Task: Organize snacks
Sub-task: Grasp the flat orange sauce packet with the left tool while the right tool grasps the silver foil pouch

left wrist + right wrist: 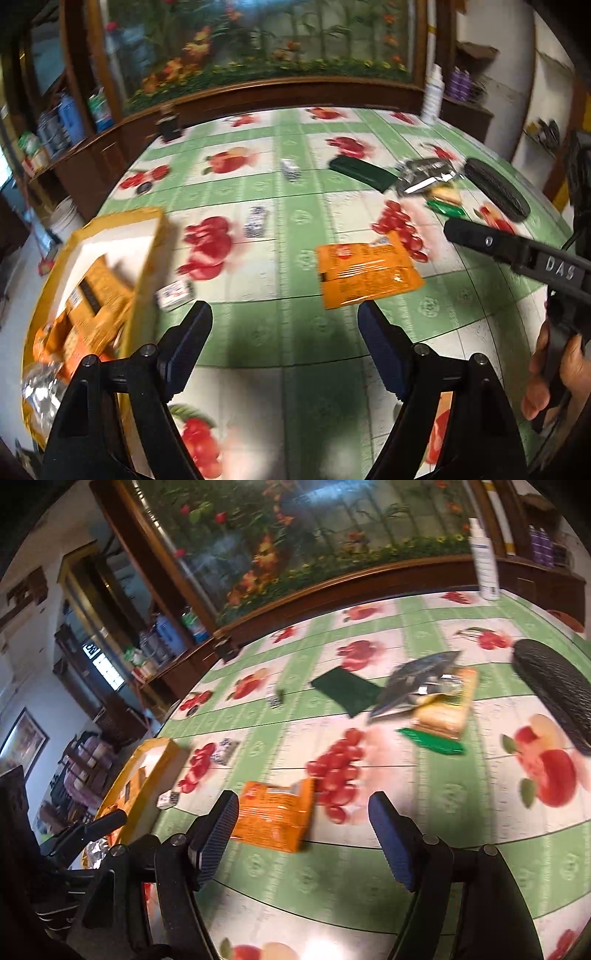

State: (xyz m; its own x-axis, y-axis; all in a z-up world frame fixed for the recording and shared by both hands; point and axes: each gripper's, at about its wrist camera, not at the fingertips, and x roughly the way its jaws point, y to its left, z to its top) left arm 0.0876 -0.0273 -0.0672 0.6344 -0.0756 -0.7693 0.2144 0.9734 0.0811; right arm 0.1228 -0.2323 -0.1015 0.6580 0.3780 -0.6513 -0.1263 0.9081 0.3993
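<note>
- Orange snack packet (365,271) lies flat on the fruit-print tablecloth (295,325), just past the tips of my left gripper (284,317) and a little right of its centre line; its long axis runs left to right across my approach.
- From the right wrist view, the same packet (273,818) sits near the left finger of my right gripper (303,812), so I judge either hand could reach it.
- Yellow box (110,266) with packets already inside stands at the near left, closest to my left hand.
- Both grippers tilt down toward the table, fingers spread apart, nothing between them.
</note>
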